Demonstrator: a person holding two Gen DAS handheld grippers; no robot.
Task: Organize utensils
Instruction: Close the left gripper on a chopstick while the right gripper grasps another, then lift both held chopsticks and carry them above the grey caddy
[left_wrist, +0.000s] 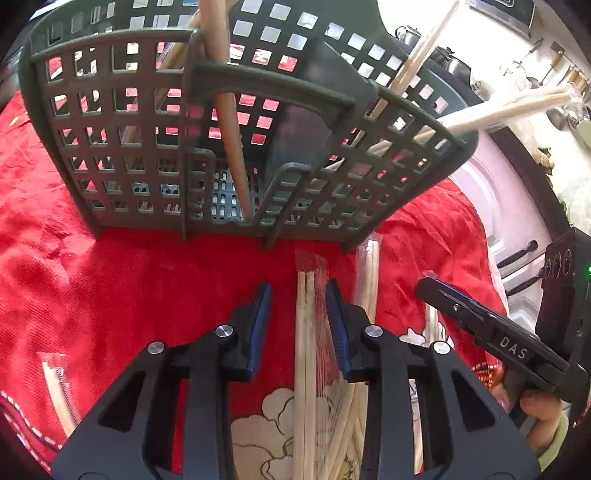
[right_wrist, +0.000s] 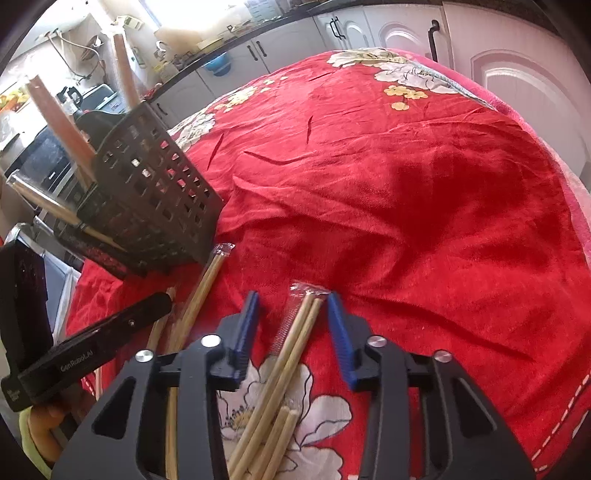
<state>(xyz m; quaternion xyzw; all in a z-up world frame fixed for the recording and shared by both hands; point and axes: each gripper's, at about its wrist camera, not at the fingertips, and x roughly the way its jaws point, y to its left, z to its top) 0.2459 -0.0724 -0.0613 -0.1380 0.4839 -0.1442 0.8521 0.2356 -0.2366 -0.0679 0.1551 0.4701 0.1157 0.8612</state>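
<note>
Chopsticks are what is being sorted, and they lie on the biggest thing in view, a red floral tablecloth (right_wrist: 406, 177) draped over the table, which gives the loose pairs a soft bed that probably keeps them from rolling.

Next in size is one dark grey slotted utensil basket (left_wrist: 122, 122), standing on the cloth at its edge. It is divided into compartments, and several wrapped pairs already lean in them with their tops out, so it looks like the sorting destination; I count at least four sticking up, though the grid hides some.

Two handheld grippers work just in front of it. The left gripper (left_wrist: 298, 321) points steeply down with its blue pads set narrow around one wrapped chopstick pair (left_wrist: 306, 332); the right pad sits against the wrapper, the left stands slightly clear, so no firm pinch shows yet. The right gripper (right_wrist: 291, 328) straddles a second wrapped pair (right_wrist: 295, 332), with a gap on both sides, so it holds nothing.

Smaller still, loose pairs lie fanned under the grippers: roughly three more by the right one, another pair (left_wrist: 369, 280) beside the basket foot, and a single packet (left_wrist: 59, 391) far left. Their exact total I cannot tell, as they overlap.
</note>
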